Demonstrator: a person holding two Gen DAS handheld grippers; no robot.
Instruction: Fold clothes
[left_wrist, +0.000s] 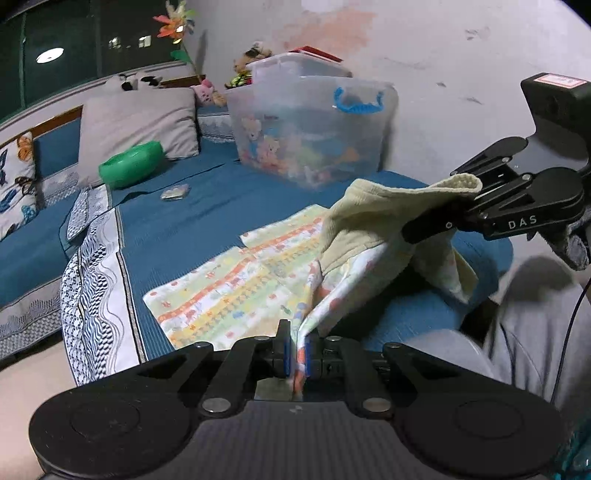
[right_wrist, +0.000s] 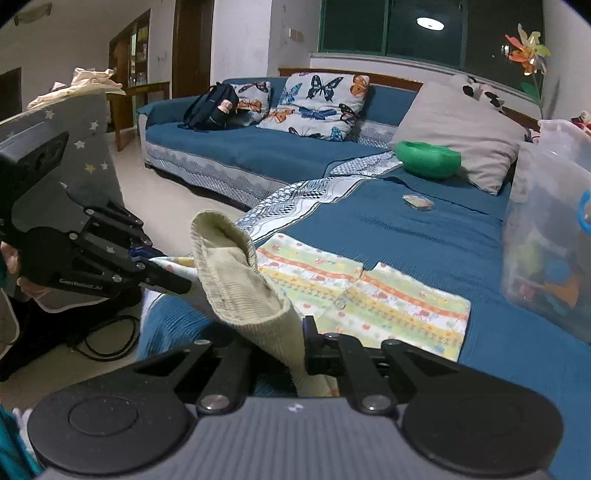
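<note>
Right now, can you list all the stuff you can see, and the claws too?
Striped pastel baby garment with ribbed cream waistband: one, yellow-orange-green, near end lifted off the blue sofa cover, rest flat.
Clear plastic toy bin: one, blue handle, behind garment.
Green plastic bowl: one, beside grey pillow.
Butterfly cushions: two, white, far sofa.
Dark backpack: one, far sofa.
Small flat packet: one, on cover.
Paper pinwheel: one, by window.
Left claw: shut on garment's hem.
Right claw: shut on waistband.

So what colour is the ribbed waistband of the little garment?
Pale cream-yellow; the waistband shows best in the right wrist view.
</note>
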